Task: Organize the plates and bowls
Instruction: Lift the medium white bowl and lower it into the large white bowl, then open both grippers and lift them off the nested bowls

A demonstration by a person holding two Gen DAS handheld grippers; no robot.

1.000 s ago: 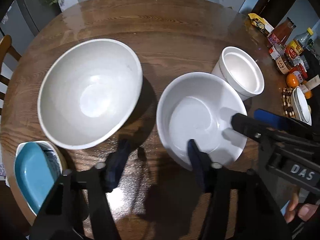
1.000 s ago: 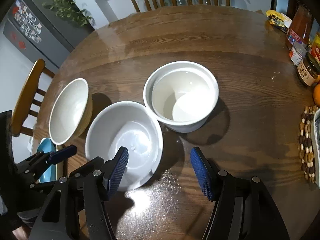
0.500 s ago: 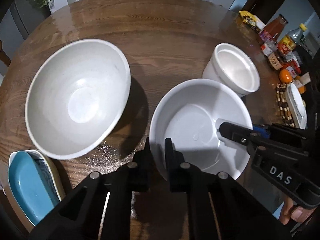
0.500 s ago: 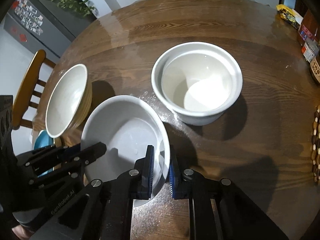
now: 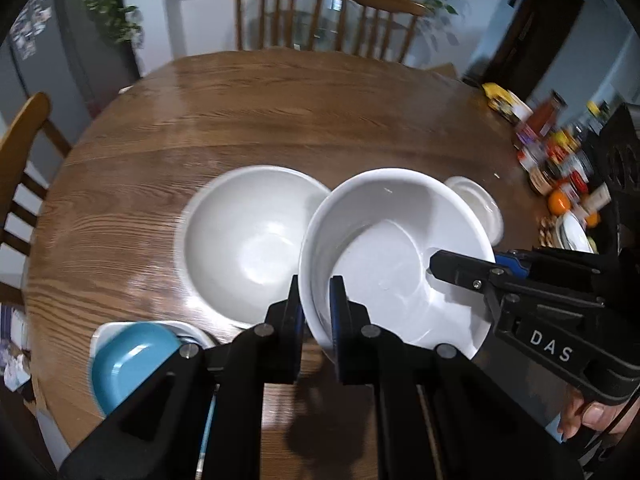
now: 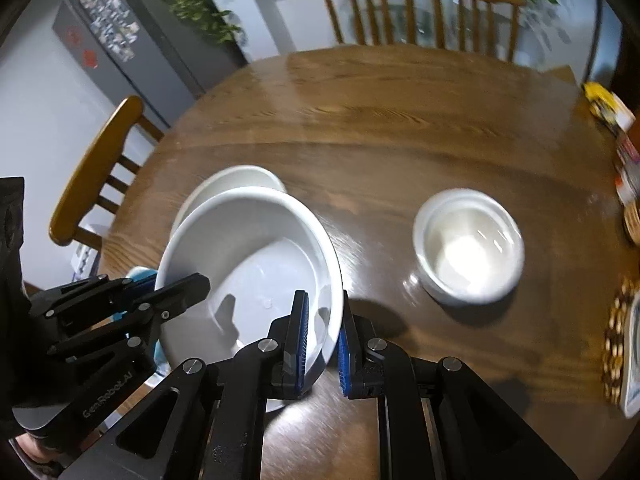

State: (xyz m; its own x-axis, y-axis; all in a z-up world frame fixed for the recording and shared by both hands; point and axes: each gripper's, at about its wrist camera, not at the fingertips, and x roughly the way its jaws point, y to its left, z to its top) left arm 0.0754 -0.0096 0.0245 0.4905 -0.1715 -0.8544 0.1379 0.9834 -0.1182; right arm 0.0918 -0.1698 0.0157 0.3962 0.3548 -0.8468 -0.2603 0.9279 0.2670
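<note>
Far L on the desk [image 5: 280, 120]: blue dish [image 5: 128, 360] nested in a white dish at the near edge, partly cut off by my L gripper body. Next R, big white bowl [image 5: 244, 240] sits on the desk; its R rim is overlapped by the shallow white bowl [image 5: 392, 264].

L gripper [image 5: 316, 304]: jaws clamped on the shallow bowl's near-L rim, one pad outside the wall, one inside. Bowl is tilted, looks clear of the desk, w/ its L edge over the big bowl's rim. Can't tell if the two bowls touch.

R gripper [image 6: 322, 332]: jaws also closed on the same bowl [image 6: 256, 256], opposite rim, wall pinched between the blue pads. In the left wrist view the R gripper [image 5: 436, 266] enters from the R, one finger tip inside the bowl; the other mostly hidden behind the rim.

Further R: small deep white bowl [image 6: 468, 244] stands alone on the desk, well apart from the held one. In the left wrist view only a sliver of it shows behind the held bowl.

Far R edge: jars, bottles and an orange [image 5: 558, 202], motion-blurred, labels unreadable. Beaded mat [image 6: 616, 340] and a plate cut off by the frame. Whole scene has some blur.
</note>
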